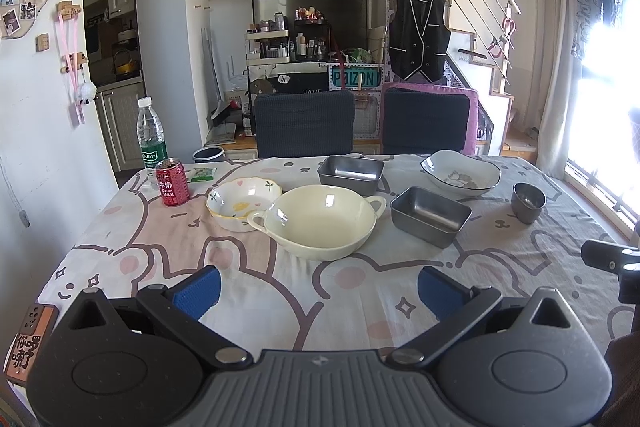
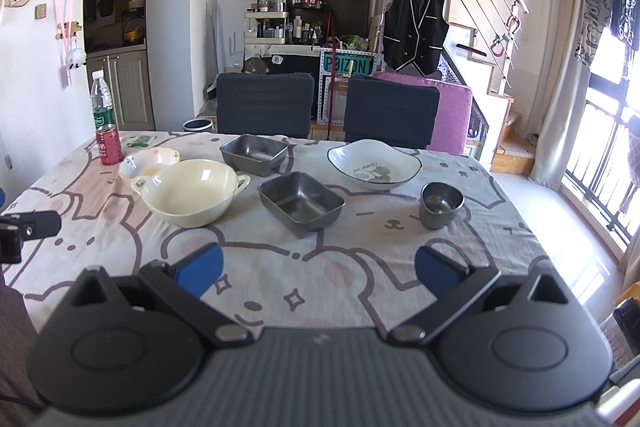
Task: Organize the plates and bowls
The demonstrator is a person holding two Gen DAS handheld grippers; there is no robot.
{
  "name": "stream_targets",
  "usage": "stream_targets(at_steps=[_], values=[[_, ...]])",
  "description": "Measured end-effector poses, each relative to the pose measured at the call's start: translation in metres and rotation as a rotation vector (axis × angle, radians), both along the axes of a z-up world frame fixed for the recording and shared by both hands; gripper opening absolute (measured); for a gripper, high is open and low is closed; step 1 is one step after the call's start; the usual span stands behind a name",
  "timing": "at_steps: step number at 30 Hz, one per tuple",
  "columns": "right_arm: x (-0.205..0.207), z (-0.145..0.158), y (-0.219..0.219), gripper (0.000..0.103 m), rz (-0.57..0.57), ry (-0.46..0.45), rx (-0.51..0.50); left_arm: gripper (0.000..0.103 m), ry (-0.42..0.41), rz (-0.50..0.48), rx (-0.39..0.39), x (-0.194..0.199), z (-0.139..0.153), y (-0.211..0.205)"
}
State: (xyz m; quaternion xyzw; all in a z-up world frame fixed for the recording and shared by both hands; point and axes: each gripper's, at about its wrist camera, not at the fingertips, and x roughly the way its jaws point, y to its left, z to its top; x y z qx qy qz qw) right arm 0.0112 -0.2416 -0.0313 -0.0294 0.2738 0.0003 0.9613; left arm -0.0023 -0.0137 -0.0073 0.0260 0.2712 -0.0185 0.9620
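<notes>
Partly hidden behind the cream two-handled ceramic bowl (image 1: pixel 320 221), the scalloped white bowl (image 1: pixel 240 199) shows half; left gripper (image 1: pixel 318 291) and right gripper (image 2: pixel 318 273) gape wide, empty.

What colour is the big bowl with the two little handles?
The two-handled bowl is pale cream all over, seen best in the left wrist view.
</notes>
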Motion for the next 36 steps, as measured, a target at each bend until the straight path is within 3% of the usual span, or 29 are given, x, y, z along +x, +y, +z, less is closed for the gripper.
stream_targets(at_steps=[6, 19, 22, 28, 36], values=[[0.0, 0.001, -0.005, 0.103, -0.011, 0.0, 0.004, 0.103, 0.009, 0.011, -0.005, 0.002, 0.001, 0.002], [0.032, 0.011, -0.009, 0.103, -0.062, 0.005, 0.053, 0.103, 0.027, 0.031, -0.022, 0.058, 0.015, 0.0], [0.048, 0.016, -0.015, 0.103, -0.092, 0.0, 0.055, 0.103, 0.02, 0.011, 0.001, 0.084, 0.02, -0.009], [0.09, 0.021, -0.032, 0.103, -0.14, -0.041, 0.026, 0.103, 0.054, -0.063, -0.025, 0.139, 0.029, -0.021], [0.154, 0.011, -0.055, 0.103, -0.152, -0.075, -0.014, 0.103, 0.06, -0.162, -0.031, 0.223, 0.03, -0.049]])
